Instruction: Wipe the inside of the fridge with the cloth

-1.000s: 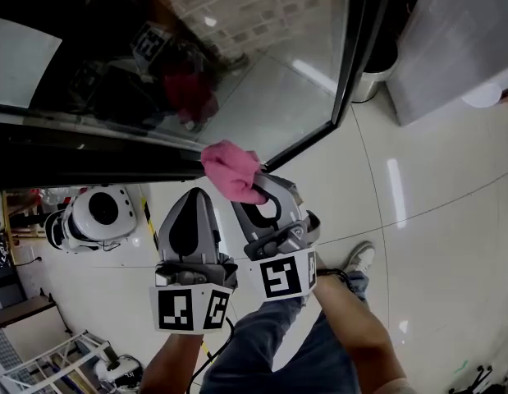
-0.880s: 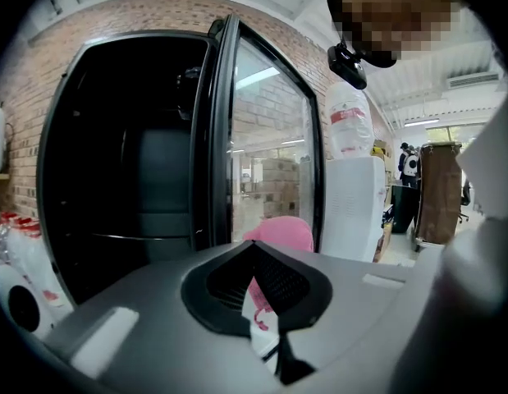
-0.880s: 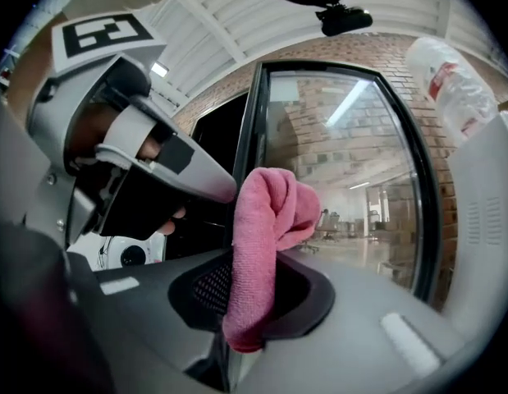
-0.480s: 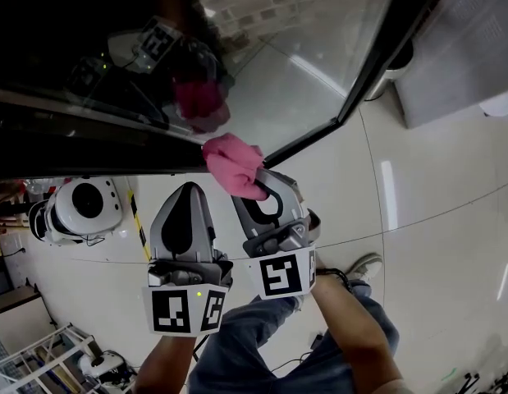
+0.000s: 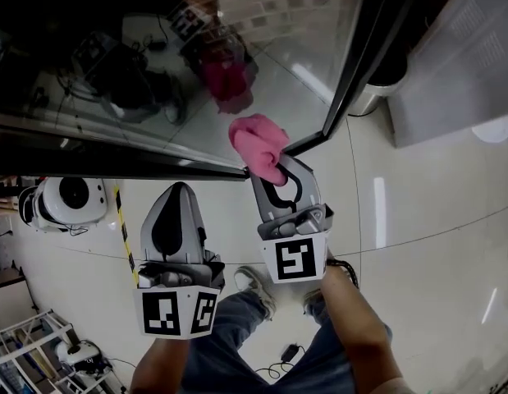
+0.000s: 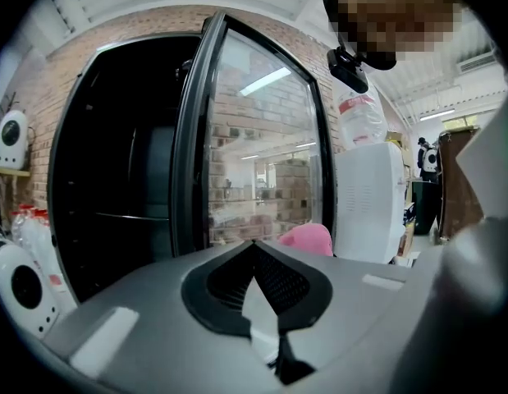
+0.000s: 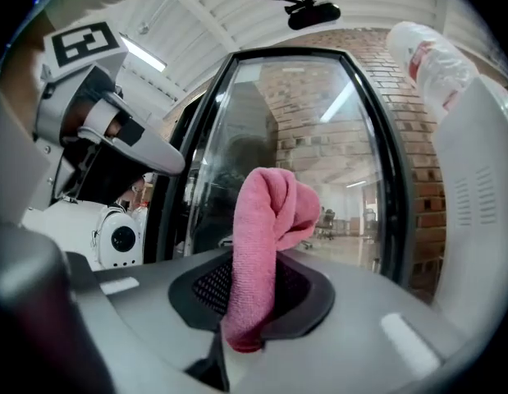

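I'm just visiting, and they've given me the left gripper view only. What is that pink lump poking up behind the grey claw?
Observer: A pink cloth, pinched between the jaws of the right gripper.
Operator: Is it inside yet?
Observer: Not as far as I can see. In the head view it is by the lower corner of the open glass door, over the floor.
Operator: Is a machine moving these claws?
Observer: No, a person is. The head view shows a forearm running up to the right gripper.
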The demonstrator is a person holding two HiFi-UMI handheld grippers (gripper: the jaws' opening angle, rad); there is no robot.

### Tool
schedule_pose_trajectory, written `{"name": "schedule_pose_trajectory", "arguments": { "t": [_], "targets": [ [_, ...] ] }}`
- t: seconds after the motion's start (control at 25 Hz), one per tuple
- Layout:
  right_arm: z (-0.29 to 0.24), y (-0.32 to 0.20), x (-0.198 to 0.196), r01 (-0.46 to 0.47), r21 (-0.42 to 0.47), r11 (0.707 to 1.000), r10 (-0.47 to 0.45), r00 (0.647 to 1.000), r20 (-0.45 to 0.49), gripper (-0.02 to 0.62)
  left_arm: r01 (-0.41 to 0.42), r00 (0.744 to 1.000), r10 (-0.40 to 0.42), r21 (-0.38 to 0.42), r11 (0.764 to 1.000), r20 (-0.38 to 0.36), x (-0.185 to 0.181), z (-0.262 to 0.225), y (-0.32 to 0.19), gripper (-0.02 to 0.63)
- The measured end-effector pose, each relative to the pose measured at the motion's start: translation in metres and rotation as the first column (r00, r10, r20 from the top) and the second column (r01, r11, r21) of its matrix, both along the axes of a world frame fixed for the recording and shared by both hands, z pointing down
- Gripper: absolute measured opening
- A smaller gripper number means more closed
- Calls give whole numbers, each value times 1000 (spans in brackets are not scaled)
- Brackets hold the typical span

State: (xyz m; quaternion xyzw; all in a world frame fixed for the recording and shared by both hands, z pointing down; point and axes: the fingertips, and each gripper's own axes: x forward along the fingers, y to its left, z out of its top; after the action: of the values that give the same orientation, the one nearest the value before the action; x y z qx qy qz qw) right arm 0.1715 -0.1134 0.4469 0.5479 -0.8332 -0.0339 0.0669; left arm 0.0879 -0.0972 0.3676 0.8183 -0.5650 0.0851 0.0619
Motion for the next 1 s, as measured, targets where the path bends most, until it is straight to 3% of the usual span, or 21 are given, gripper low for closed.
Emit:
{"name": "schedule_pose_trajectory", "arguments": {
  "t": [0.48, 0.72, 0.76, 0.88, 1.0],
  "targets": [
    [15, -25, 123, -77, 70, 995, 85, 990, -111, 61, 63, 998, -62, 33, 997, -28, 48, 14, 3, 15],
    [6, -19, 119, -51, 83, 995, 64, 986, -155, 61, 68, 997, -67, 46, 997, -28, 50, 24, 3, 14],
    [2, -15, 112, -48, 79, 996, 57, 990, -125, 61, 66, 997, -64, 49, 997, -30, 49, 26, 4, 14],
    [-15, -2, 81, -85, 84, 993, 74, 990, 121, 61, 70, 997, -68, 59, 996, -38, 39, 32, 4, 14],
    [-19, 12, 35, -32, 76, 997, 19, 986, 168, 61, 97, 994, -94, 68, 993, -53, 18, 38, 4, 14]
  ]
}}
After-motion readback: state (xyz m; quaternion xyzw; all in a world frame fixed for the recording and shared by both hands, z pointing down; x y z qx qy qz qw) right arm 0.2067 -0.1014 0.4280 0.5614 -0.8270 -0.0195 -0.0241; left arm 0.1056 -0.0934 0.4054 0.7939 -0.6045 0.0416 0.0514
